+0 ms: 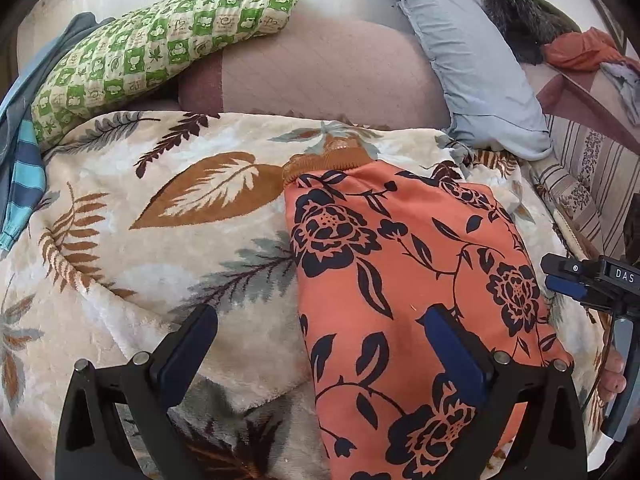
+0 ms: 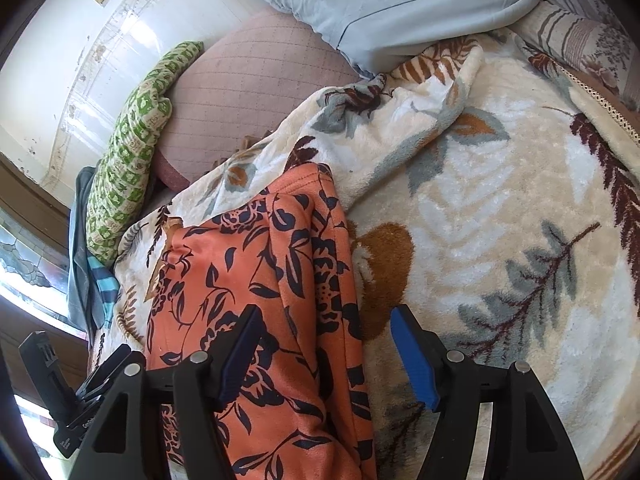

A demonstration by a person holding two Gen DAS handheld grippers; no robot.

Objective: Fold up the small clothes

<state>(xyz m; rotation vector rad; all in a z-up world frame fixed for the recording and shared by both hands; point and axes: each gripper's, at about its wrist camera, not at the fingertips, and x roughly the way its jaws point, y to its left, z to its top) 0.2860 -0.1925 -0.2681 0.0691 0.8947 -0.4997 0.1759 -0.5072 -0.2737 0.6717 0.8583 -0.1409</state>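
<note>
**A:** Where do we find the garment, and how does it lie?

**B:** We see the orange flowered garment spread on the leaf-patterned blanket that covers the bed. In the left wrist view it fills the lower right of the frame, its ribbed brown cuff toward the upper centre, so its long axis runs from the bottom edge of the frame up and away from us. In the right wrist view the same garment occupies the lower left, already doubled lengthwise along a raised ridge.

**A:** And the grippers?

**B:** The left gripper has its fingers wide apart, holding nothing; one finger sits over the blanket, the other over the cloth, so the garment's near left edge lies between them. The right gripper is likewise spread and empty, straddling the garment's right-hand edge, one finger above the cloth and one above bare blanket. It also appears at the right margin of the left wrist view.

**A:** Which relation governs the next move?

**B:** We judge it to be the long axis. Both grippers stand at the near end, one on each long side, roughly equally close. A fold bringing the near end up toward the cuff would seem to need both. Behind, the green checked pillow and grey pillow lie well apart from the work.
</note>
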